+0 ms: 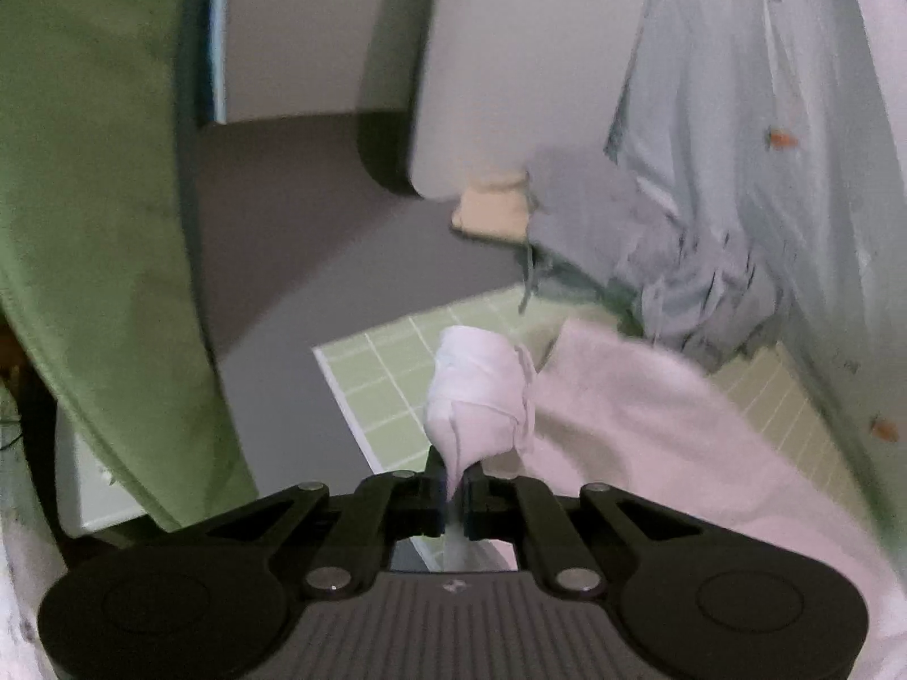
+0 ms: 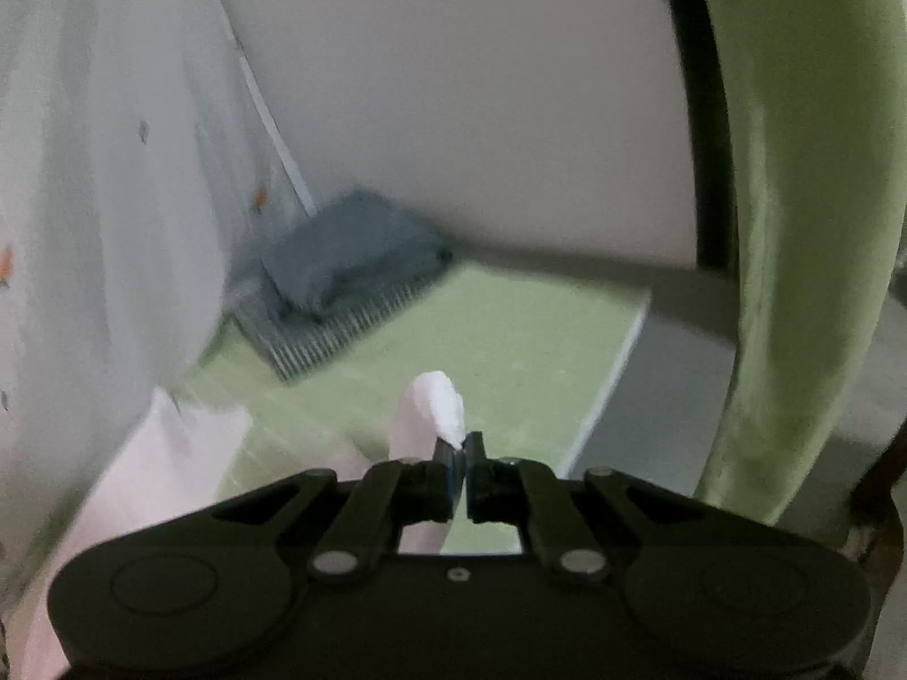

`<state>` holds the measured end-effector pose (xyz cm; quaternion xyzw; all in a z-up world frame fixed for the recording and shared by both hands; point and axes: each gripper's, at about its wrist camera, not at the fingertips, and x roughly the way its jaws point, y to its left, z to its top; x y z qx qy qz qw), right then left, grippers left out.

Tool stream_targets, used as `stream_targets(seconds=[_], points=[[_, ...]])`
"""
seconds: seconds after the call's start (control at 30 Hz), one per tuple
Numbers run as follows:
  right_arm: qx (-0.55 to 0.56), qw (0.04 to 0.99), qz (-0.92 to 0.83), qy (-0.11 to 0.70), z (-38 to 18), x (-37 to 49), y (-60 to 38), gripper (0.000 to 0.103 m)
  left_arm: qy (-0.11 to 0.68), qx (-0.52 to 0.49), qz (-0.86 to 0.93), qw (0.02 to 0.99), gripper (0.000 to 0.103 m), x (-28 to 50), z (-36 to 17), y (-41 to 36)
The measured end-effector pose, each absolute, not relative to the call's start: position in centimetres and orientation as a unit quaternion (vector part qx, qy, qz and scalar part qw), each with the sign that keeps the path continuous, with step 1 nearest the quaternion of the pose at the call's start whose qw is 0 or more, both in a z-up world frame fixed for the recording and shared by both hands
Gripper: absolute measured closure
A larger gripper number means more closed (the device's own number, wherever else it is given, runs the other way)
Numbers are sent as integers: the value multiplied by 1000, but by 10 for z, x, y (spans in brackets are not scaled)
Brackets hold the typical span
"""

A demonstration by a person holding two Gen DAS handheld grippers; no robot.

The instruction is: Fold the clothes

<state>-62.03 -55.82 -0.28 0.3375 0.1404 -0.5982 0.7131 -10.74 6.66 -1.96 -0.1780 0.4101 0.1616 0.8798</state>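
A pale pink garment (image 1: 652, 425) hangs lifted above a green checked mat (image 1: 391, 374). My left gripper (image 1: 453, 481) is shut on a bunched corner of it, and the cloth bulges out past the fingertips. In the right wrist view my right gripper (image 2: 462, 453) is shut on another white-pink tip of the same garment (image 2: 436, 402), whose body trails down to the lower left (image 2: 164, 464). Both views are blurred by motion.
A crumpled grey-blue garment (image 1: 680, 260) lies on the mat near a light patterned curtain (image 1: 765, 113). A folded dark blue-grey stack (image 2: 351, 255) rests on a striped cloth by the wall. Green curtains (image 1: 96, 198) (image 2: 805, 226) hang at the sides. Beige slipper (image 1: 493, 209) on the grey floor.
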Motion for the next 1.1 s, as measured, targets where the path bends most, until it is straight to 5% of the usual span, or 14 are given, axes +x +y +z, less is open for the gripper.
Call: stream_targets(seconds=[0.83,1.1], points=[[350,741,-560,123,-13,-525,-617,99,445,-247,213,834,97,-82,-56,69],[317,809,-484,102,22,-391,-691,100,436,-252,176,846,97,-1,-60,28]])
